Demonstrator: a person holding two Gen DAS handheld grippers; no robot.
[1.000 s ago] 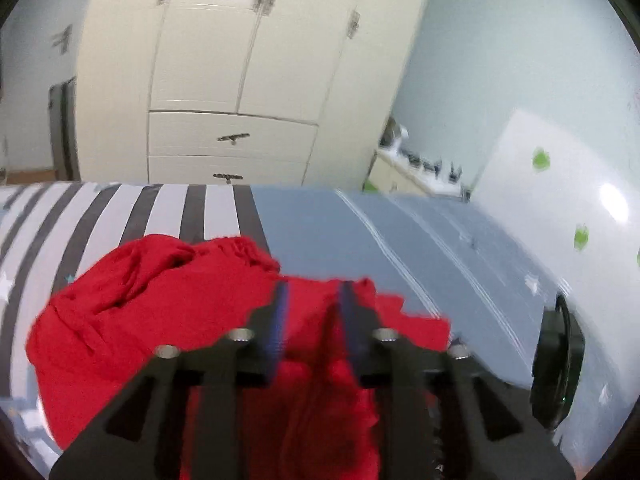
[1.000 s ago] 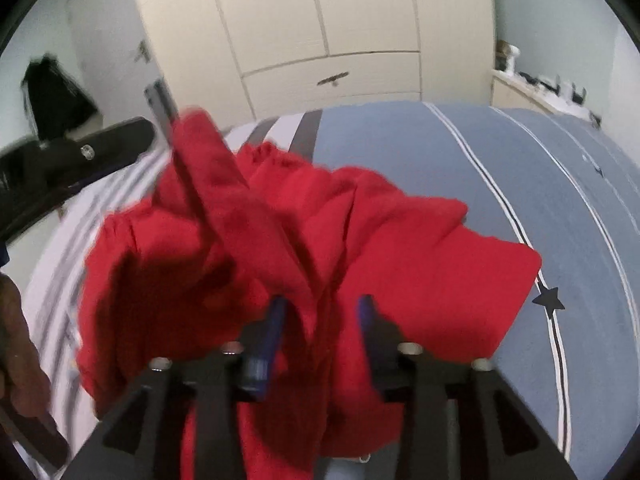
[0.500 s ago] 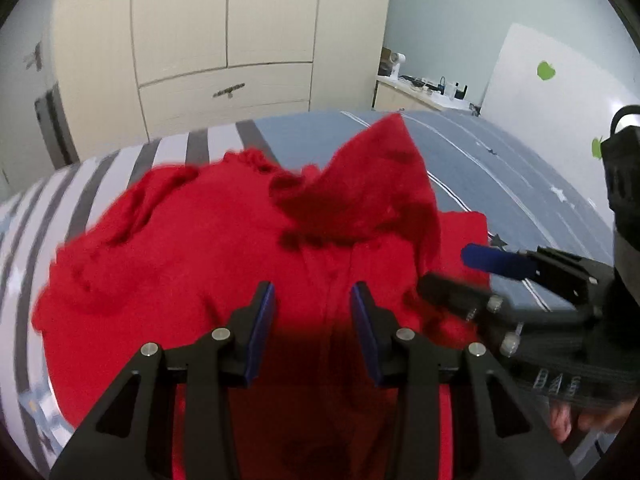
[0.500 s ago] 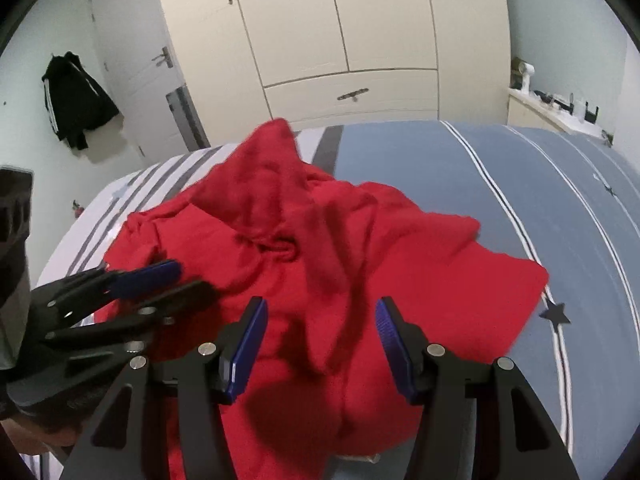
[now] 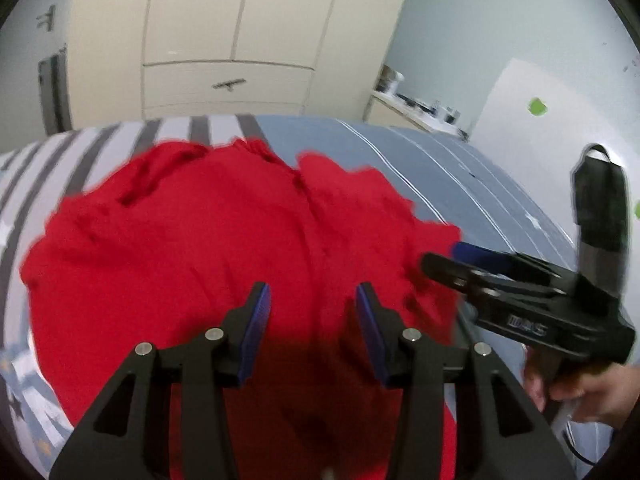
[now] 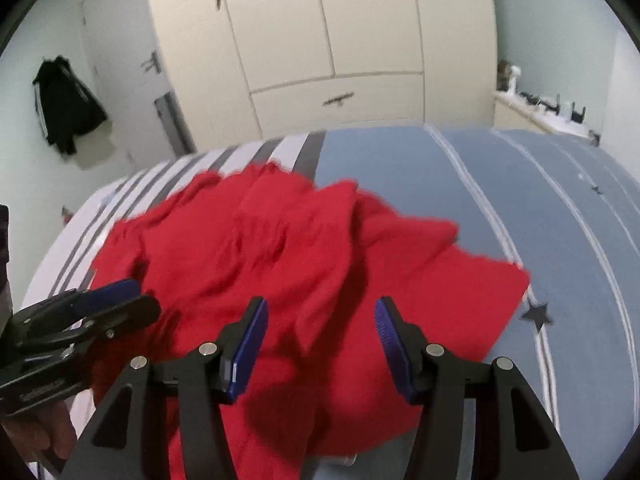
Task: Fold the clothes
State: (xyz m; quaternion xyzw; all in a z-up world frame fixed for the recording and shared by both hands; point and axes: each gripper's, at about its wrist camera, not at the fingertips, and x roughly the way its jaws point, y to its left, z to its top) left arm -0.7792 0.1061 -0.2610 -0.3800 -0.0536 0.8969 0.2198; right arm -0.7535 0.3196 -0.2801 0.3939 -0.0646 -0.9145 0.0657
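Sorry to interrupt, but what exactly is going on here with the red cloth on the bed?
A person is holding a gripper in each hand over a crumpled red garment on the striped bedspread, working on folding it. The left gripper has its jaws opening, and the right gripper is open; neither grips the fabric. The garment lies loose and unfolded.

Cream wardrobe point(image 6: 320, 40) fills far wall, drawer with dark handle point(image 6: 338, 100) at base. Pale blue-green walls point(image 5: 500, 28). Black jacket point(image 6: 66, 106) hangs on left wall beside white door point(image 6: 132, 80). Low cabinet point(image 6: 540, 120) with small items at right. White board point(image 5: 540, 128) with green dots leans right
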